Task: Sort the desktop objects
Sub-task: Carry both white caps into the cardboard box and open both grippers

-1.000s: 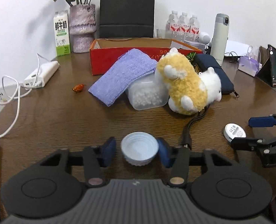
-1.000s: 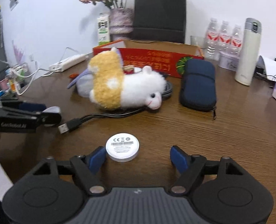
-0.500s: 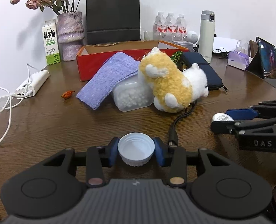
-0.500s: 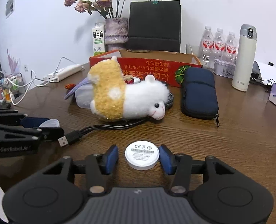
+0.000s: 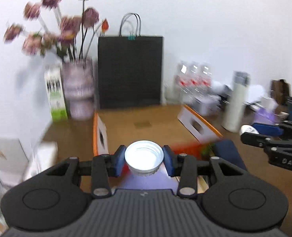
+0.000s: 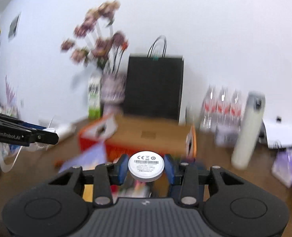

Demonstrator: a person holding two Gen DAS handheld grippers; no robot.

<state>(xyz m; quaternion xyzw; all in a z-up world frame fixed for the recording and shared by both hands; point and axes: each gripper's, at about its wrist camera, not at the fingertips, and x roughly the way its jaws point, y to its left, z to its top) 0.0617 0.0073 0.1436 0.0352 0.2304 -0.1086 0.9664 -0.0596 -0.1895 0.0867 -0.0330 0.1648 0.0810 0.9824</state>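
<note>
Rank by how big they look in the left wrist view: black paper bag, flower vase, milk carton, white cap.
1. black paper bag
2. flower vase
3. milk carton and white cap: look alike; the cap sits nearest the camera, so unsure.

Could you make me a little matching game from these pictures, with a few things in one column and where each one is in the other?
Things:
1. white bottle cap
2. white round disc
3. black paper bag
4. pale flask

Places:
a. standing right of the cardboard box
b. clamped in the right tongs
c. against the wall behind the box
d. clamped in the left tongs

Pairs: 1-d, 2-b, 3-c, 4-a
</note>
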